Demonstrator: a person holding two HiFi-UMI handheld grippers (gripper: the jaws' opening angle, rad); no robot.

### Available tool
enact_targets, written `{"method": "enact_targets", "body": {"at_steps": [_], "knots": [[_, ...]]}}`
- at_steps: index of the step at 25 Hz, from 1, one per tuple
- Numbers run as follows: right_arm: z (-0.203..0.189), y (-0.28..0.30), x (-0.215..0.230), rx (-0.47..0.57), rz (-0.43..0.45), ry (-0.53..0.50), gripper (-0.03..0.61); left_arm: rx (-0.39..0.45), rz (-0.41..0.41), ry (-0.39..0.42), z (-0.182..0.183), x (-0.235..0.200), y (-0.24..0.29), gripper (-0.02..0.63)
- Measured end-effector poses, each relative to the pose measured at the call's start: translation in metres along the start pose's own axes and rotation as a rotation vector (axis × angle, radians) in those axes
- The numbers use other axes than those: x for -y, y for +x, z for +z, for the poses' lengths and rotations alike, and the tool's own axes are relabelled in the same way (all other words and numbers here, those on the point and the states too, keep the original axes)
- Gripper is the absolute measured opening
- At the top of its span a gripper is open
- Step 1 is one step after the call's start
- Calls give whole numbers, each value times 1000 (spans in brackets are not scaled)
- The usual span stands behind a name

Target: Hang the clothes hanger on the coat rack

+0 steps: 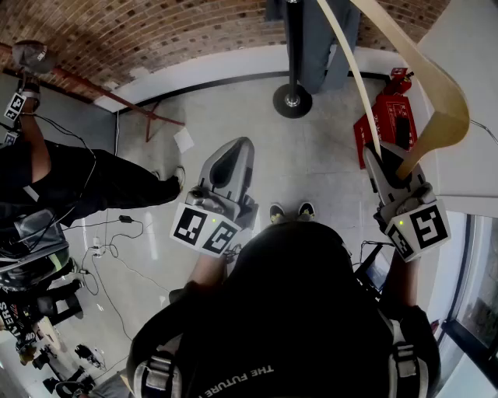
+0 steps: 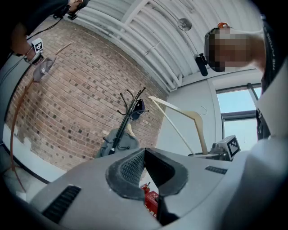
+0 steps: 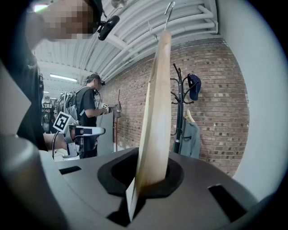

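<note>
Wooden clothes hanger [image 3: 155, 112] stands clamped between the fingers of the right gripper [image 1: 383, 159], at the right of the scene, metal hook [image 3: 168, 9] uppermost. Left gripper [image 1: 236, 148]: fingers together, nothing between them. Coat rack [image 1: 292, 99] stands far off near the brick wall [image 3: 220, 90], well apart from the hanger, carrying a grey garment [image 3: 191, 139] and a dark cap [image 3: 194, 86]. Legible print on the wearer's black shirt [image 1: 311, 311]: "THE FUTURE".

This looks like a test room in an industrial building, not a home. The brick wall [image 3: 216, 81] is bare, the grey concrete floor [image 1: 327, 163] carries loose cables [image 1: 99, 250], the ceiling [image 2: 148, 40] is white ribbed metal, and a coat rack [image 3: 179, 112] stands by the wall.
</note>
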State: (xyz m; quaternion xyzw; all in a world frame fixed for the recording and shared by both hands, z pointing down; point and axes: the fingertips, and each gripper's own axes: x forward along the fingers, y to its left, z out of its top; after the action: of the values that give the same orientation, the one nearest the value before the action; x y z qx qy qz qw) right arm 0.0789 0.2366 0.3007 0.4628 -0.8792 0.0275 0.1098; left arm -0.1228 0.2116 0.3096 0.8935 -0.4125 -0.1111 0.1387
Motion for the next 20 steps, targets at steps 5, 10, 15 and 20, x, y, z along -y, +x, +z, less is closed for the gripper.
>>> {"method": "enact_targets", "body": {"at_steps": [5,10,15,20], "knots": [[0,4,-5,-10,7,-1,40,-7,1,-9,-1,-5,-2,20],[-4,9,-8,-17,7,3,40,-8,0,-11,-2,-11,-3,20],[2,17,-15,4,-1,35,40,-2,1,-16,2,-24,-11,20],[3,25,-25,11,-5,31,40,-3,-2,-17,0,-35,-24,20]]}}
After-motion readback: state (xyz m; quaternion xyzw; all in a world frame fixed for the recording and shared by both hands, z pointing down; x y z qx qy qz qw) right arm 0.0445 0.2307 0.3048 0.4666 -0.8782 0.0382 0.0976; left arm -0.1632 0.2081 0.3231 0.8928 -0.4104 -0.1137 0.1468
